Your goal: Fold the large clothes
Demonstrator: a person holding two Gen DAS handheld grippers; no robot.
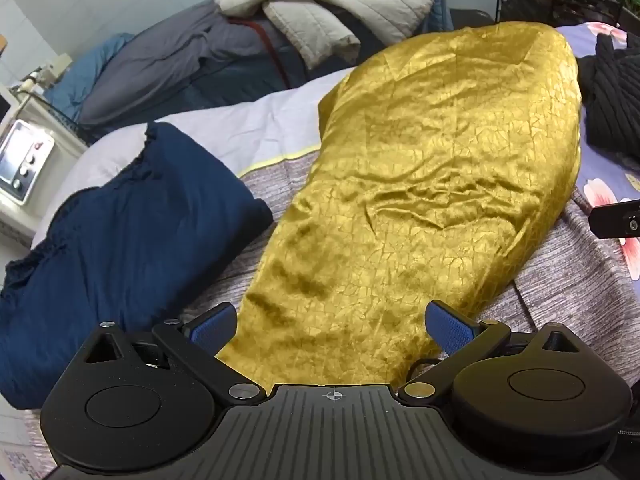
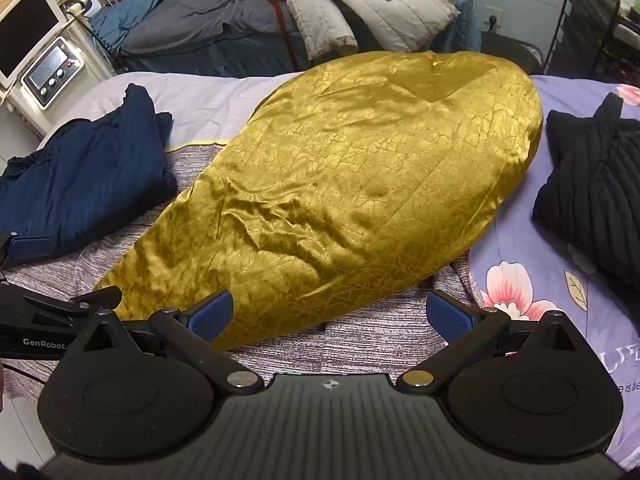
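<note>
Left gripper (image 1: pixel 332 326) spread wide, tilted down over near end of gold cloth (image 1: pixel 432 184), blue pads (image 1: pixel 212 326) either side of that end, gripping nothing. Right gripper (image 2: pixel 330 316) likewise spread wide and empty, hovering just past gold cloth's near right edge, above striped grey sheet (image 2: pixel 360 344). Gold cloth (image 2: pixel 352 184) laid out long and flat, crinkled, across bed middle, reaching from near edge to far edge. Left of gold cloth: navy garment (image 2: pixel 80 184), folded, close beside but apart. Right of gold cloth: black knit (image 2: pixel 600 192) on floral purple cover (image 2: pixel 512 264). Beyond gold cloth: second bed heaped with cream quilt (image 2: pixel 360 4). Far left of gold cloth: white device with knobs (image 2: pixel 50 70).
</note>
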